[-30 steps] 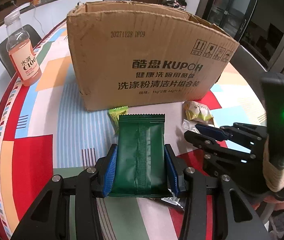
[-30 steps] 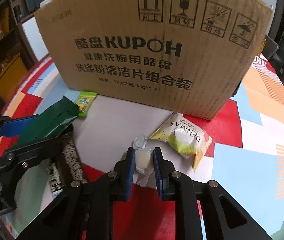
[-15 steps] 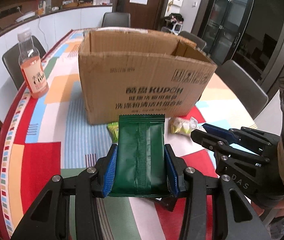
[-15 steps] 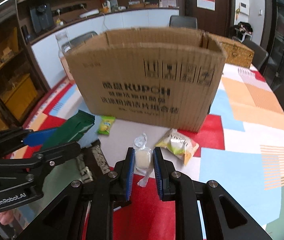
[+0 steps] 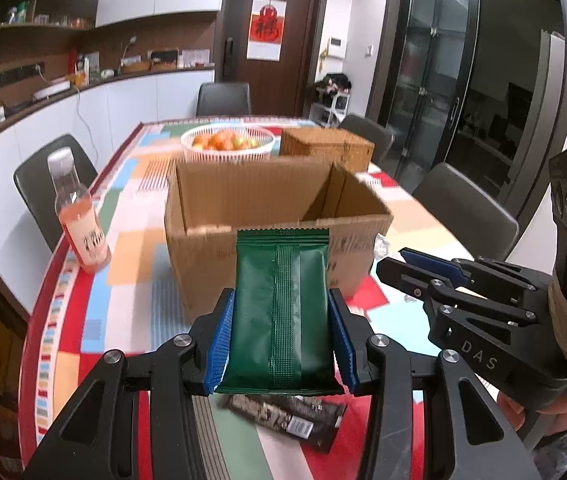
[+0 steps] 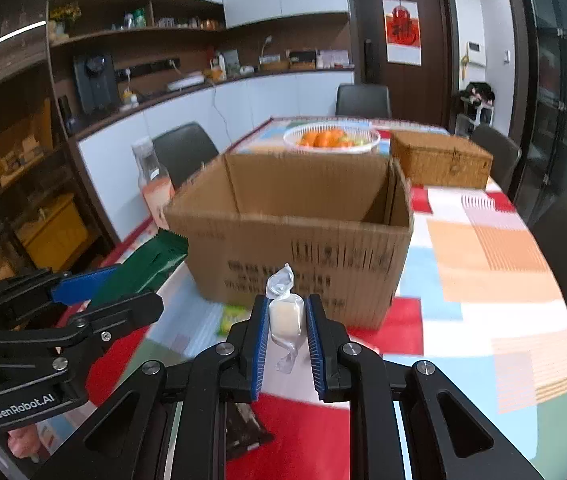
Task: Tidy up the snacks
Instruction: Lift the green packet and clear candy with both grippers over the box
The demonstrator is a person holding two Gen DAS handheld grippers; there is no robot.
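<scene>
Grippers both loaded above the table: left gripper clamped a dark green foil snack packet, upright, back seam showing. Right gripper pinched a white twist-wrapped candy; open cardboard box stood beyond both.

Green foil snack packet: sealed, back seam facing the camera, serrated top edge, upright, clamped between 2 blue pads, raised off the table.

Wrapped white candy: clear twist wrapper, upright, pinched between 2 blue pads.

Cardboard box: open top, printed front, at 12 o'clock.

Dark snack bar: flat on the table, at 6 o'clock below the green packet.
</scene>
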